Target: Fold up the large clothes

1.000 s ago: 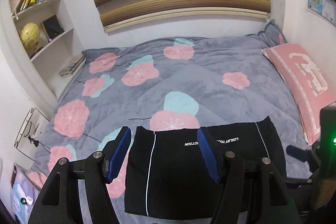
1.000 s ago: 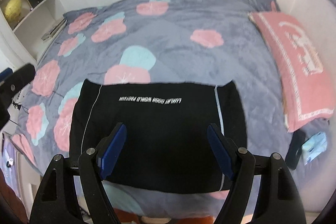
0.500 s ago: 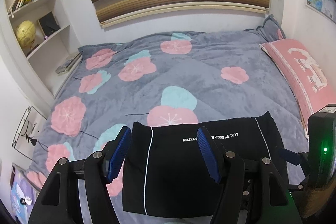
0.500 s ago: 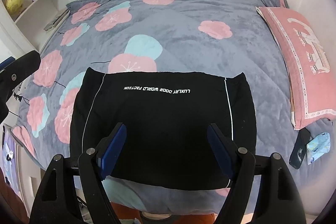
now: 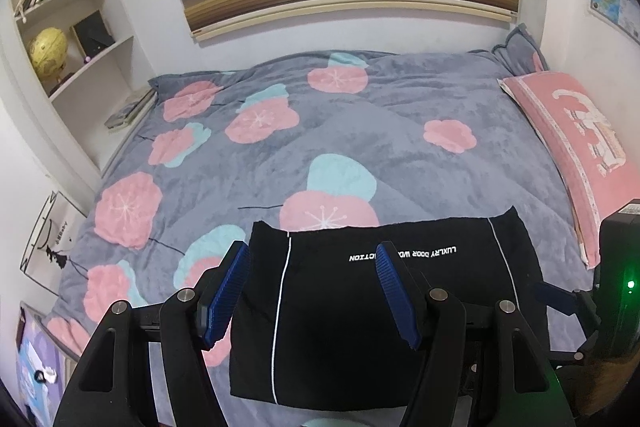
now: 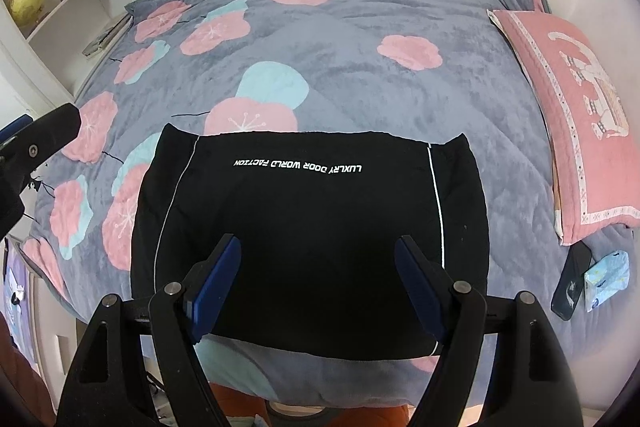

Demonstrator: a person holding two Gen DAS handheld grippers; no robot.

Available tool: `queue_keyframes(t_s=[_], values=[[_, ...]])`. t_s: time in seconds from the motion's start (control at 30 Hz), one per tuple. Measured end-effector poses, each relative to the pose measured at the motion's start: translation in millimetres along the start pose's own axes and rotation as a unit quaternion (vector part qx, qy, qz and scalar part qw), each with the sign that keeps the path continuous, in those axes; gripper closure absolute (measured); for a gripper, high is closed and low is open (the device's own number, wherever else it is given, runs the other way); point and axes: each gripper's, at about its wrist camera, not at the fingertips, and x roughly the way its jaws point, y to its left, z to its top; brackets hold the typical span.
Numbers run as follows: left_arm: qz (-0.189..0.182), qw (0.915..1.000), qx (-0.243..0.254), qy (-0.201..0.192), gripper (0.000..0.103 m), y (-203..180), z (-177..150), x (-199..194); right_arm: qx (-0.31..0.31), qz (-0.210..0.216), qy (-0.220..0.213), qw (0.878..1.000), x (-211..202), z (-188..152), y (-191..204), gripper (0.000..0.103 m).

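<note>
Garment [image 6: 304,235], black w/ white side stripes and upside-down white lettering, lies folded flat in a rectangle at the near edge of the grey floral blanket [image 6: 360,75]. Left gripper [image 5: 316,287] and right gripper [image 6: 318,277] both above it, fingers wide apart, nothing held. Pink pillow [image 6: 576,107] to the right; phone [image 6: 571,281] near it.

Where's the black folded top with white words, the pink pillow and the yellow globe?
Black folded top [image 6: 312,227], right wrist view: middle of the cloth.
Pink pillow [image 6: 576,131], right wrist view: its printed face.
Yellow globe [image 5: 48,49], left wrist view: the ball.
</note>
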Motion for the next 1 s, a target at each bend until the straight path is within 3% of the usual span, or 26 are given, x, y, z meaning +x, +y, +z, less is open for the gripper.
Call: queue_keyframes(t_s=[1.0], values=[[-0.008, 0.9998, 0.005, 0.015, 0.037, -3.5, -10.9, 8.6, 0.004, 0.008, -0.001, 1.000, -2.5, -6.1, -2.7, 0.022]])
